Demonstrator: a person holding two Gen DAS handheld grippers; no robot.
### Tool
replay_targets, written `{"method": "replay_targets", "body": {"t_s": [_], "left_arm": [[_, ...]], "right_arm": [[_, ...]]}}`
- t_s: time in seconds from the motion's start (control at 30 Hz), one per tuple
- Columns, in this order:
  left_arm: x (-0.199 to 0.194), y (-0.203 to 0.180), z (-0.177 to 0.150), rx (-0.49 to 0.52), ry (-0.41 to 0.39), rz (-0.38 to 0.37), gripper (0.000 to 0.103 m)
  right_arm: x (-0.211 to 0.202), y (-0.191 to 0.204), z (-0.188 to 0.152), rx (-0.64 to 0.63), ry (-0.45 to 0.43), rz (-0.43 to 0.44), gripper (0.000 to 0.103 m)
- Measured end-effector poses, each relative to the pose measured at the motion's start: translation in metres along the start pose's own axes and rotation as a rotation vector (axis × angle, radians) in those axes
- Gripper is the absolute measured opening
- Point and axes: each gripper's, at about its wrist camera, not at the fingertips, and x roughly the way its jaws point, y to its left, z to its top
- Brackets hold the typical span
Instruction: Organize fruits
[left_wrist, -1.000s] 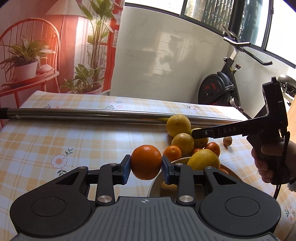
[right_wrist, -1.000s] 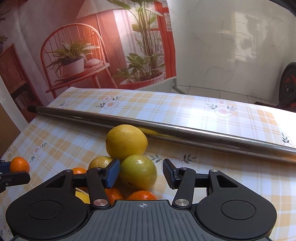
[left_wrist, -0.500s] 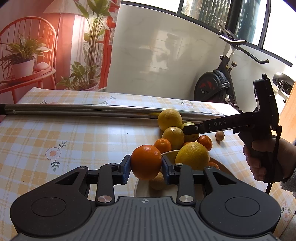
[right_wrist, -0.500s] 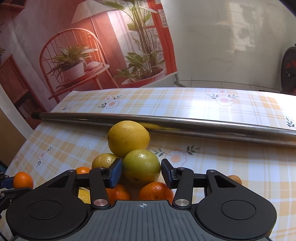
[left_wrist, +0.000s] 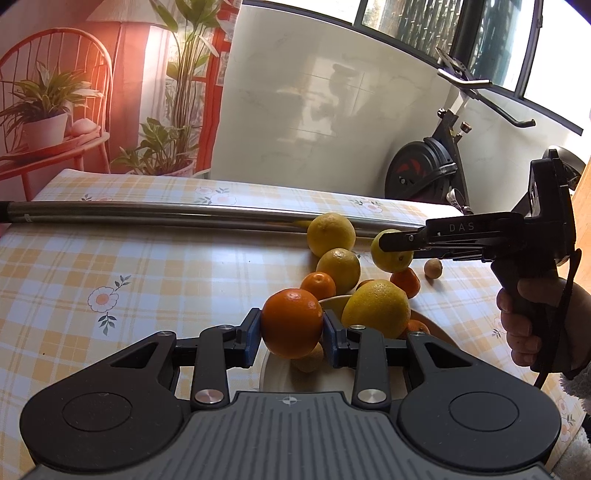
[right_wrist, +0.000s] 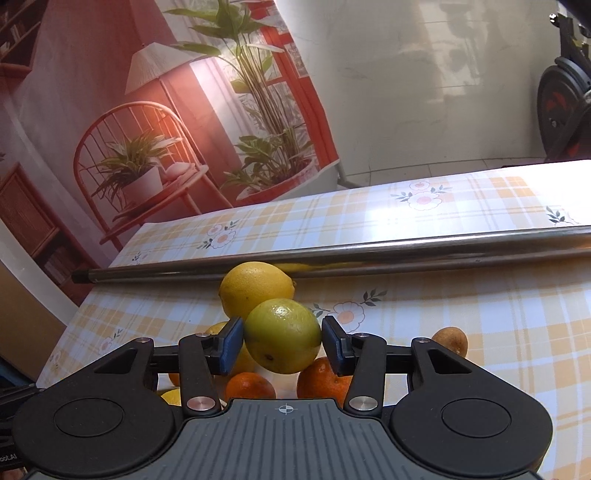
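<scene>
Above the surface (right_wrist: 480, 332), my right hand-held gripper (right_wrist: 282, 341) has just lifted the green lemon (right_wrist: 282, 336) it pinches. My left hand-held gripper (left_wrist: 291, 338) pinches an orange (left_wrist: 291, 323) over the plate (left_wrist: 273, 373), ready for placing.

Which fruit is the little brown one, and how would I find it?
Find the long shiny metal pole lying across the checked yellow tablecloth. Near its right end sits a citrus pile; right of that lies the small round brown fruit, alone, smallest and the only brown one.

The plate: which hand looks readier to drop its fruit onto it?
Probably the left. Its tongs hold the orange right over the plate, while the right tongs hold their lemon farther back above loose fruit.
</scene>
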Motion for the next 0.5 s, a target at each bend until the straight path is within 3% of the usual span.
{"method": "replay_targets", "body": {"t_s": [0.5], "left_arm": [[-0.008,-0.017,-0.020,0.103,0.027,0.038,0.037]], "right_arm": [[-0.083,0.018,-0.053,-0.056,-0.147,-0.046,0.043]]}}
